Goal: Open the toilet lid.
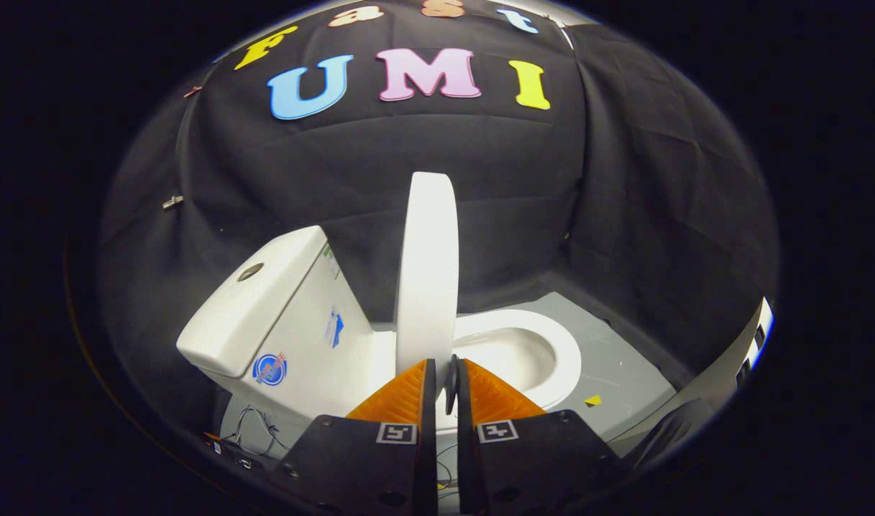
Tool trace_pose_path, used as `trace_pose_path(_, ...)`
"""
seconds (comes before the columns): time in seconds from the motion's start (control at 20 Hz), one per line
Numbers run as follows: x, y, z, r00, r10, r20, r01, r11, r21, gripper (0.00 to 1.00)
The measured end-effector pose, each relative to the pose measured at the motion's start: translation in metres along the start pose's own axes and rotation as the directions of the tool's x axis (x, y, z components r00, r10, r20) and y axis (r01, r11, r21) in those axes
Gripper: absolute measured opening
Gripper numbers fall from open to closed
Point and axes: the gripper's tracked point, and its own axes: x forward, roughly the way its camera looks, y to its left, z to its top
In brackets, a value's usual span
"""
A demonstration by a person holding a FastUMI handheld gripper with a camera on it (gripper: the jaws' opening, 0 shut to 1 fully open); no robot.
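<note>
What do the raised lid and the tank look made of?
Lid: smooth white, likely plastic, thin with a soft sheen. Tank: glossy white, probably glazed ceramic, thick-walled with stickers on its side. The gripper has its fingers nearly closed at the lid's lower edge; whether they pinch it is unclear.

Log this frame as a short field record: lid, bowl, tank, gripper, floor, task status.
lid: toilet lid raised, standing about upright, seen edge-on just ahead of the fingers
bowl: toilet bowl uncovered, to the right of the lid
tank: tank to the left of the lid, round button on top
gripper: gripper fingers nearly closed, narrow gap between them; whether they pinch the lid's lower edge cannot be told
floor: grey floor with a small yellow mark
task status: lid looks open
</note>
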Motion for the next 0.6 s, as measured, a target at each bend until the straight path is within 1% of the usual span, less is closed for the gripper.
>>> trace_pose_path(0.1,-0.003,0.02,0.001,1.0,0.012,0.016,-0.012,0.999,-0.033,0.16)
trace_pose_path(0.35,-0.008,0.057,0.001,0.998,0.015,0.057,-0.009,0.995,-0.097,0.16)
trace_pose_path(0.6,-0.009,0.094,-0.002,0.995,0.049,0.083,-0.034,0.985,-0.171,0.17)
